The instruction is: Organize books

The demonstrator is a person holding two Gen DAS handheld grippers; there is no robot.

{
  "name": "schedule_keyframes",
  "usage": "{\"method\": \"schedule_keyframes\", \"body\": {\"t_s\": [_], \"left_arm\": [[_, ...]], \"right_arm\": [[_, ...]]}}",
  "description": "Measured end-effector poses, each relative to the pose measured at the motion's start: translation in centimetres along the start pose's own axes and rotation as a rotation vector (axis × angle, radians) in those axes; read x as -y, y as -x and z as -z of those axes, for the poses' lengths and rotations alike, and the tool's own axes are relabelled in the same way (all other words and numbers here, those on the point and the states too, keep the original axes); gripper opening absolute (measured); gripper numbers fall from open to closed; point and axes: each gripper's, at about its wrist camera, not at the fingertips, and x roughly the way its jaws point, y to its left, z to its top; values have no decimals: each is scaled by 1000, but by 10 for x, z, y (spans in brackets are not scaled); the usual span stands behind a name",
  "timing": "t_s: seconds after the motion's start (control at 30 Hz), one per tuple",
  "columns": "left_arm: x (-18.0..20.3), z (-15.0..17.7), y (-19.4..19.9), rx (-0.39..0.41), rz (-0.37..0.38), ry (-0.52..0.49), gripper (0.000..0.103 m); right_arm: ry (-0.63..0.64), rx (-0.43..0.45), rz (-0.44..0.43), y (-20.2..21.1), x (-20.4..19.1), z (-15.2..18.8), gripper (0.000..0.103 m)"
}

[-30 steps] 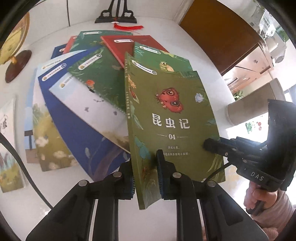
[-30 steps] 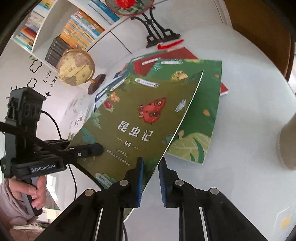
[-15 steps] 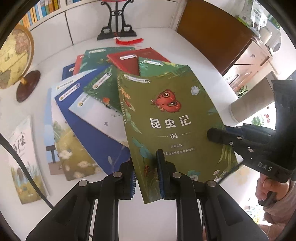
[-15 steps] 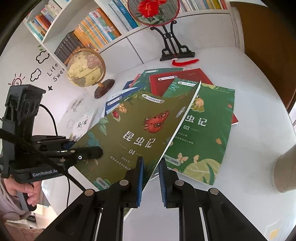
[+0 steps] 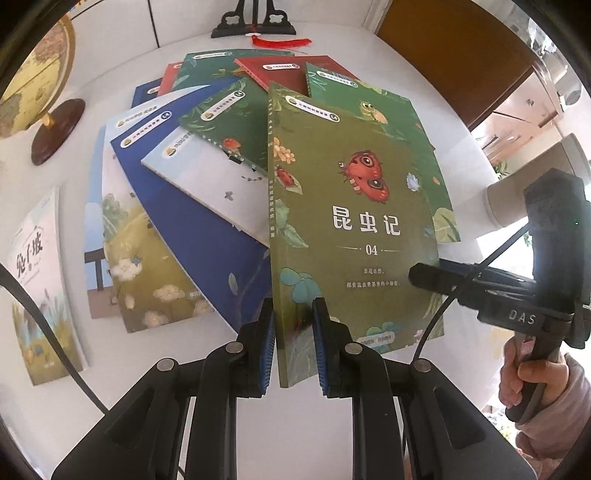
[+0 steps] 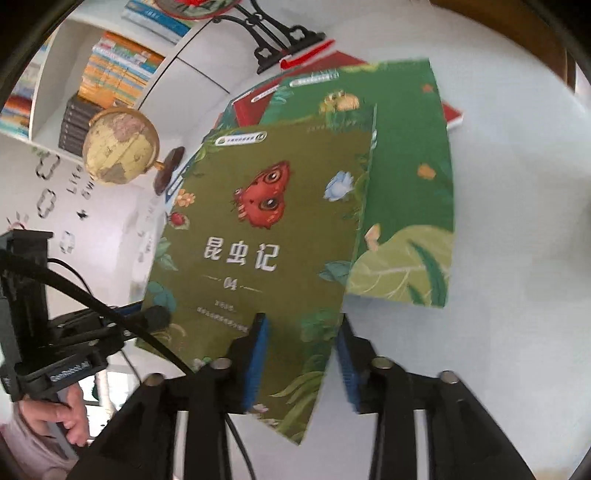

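An olive-green book (image 5: 351, 236) marked 04, with a red moth on its cover, is held above a fan of books on the white table. My left gripper (image 5: 293, 314) is shut on its spine-side bottom corner. My right gripper (image 6: 301, 325) has its jaws parted around the book's (image 6: 266, 243) other bottom corner; its arm shows in the left wrist view (image 5: 480, 291). A bright green book (image 6: 410, 206) lies flat under the held one.
Several green, red, blue and white books (image 5: 192, 206) lie fanned on the table. One more book (image 5: 40, 284) lies at the left. A globe (image 6: 120, 146), a black ornament stand (image 5: 253, 24), a bookshelf (image 6: 110, 77) and a beige cylinder (image 5: 532, 184) stand around.
The right gripper's jaws have opened wider around the book's corner. The held book has turned more upright and squarer over the bright green book. The left gripper keeps its hold.
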Motion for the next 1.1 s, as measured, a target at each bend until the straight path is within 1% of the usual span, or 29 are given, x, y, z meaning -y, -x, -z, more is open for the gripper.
{"method": "schedule_keyframes", "body": {"t_s": [0.03,0.07,0.1,0.13,0.17,0.2,0.23,0.27,0.3,0.37,0.4,0.47,0.63,0.77,0.83,1.1], "left_arm": [[0,-1,-2,-3,-4,1,16],[-1,-2,-3,-5,-7,-1,16],[-1,-3,-4,-5,-3,-2,16],[-2,-4,-4,1,-8,-4,16],[-2,-5,-2,9,-14,-8,16],[-2,-7,0,17,-14,-13,16],[-1,-8,2,22,-15,-20,16],[0,-9,5,27,-13,-28,16],[1,-10,8,32,-11,-35,16],[2,-10,13,43,-21,-41,16],[2,-11,14,48,-27,-43,16],[1,-11,19,59,-23,-42,16],[-7,-9,34,96,-7,-28,16],[-17,-10,47,118,12,20,16],[-19,-10,53,134,-1,8,16],[-40,-14,80,193,10,24,16]], "right_arm": [[-13,2,-22,-2,2,1,50],[-27,-2,-47,-5,4,1,54],[-43,14,-79,-6,7,1,53],[-41,32,-79,-5,7,1,50],[-17,49,-57,-3,4,1,37],[30,66,-12,1,-1,1,26],[77,82,16,6,-8,2,23],[106,97,21,11,-12,3,18],[153,130,25,21,-21,4,16],[247,192,61,35,-41,6,16],[301,210,82,40,-54,6,16],[342,222,96,45,-67,5,16],[371,247,100,53,-82,1,16],[392,258,95,55,-95,-3,16],[401,270,93,55,-103,-6,16],[425,298,89,59,-132,-17,16]]}}
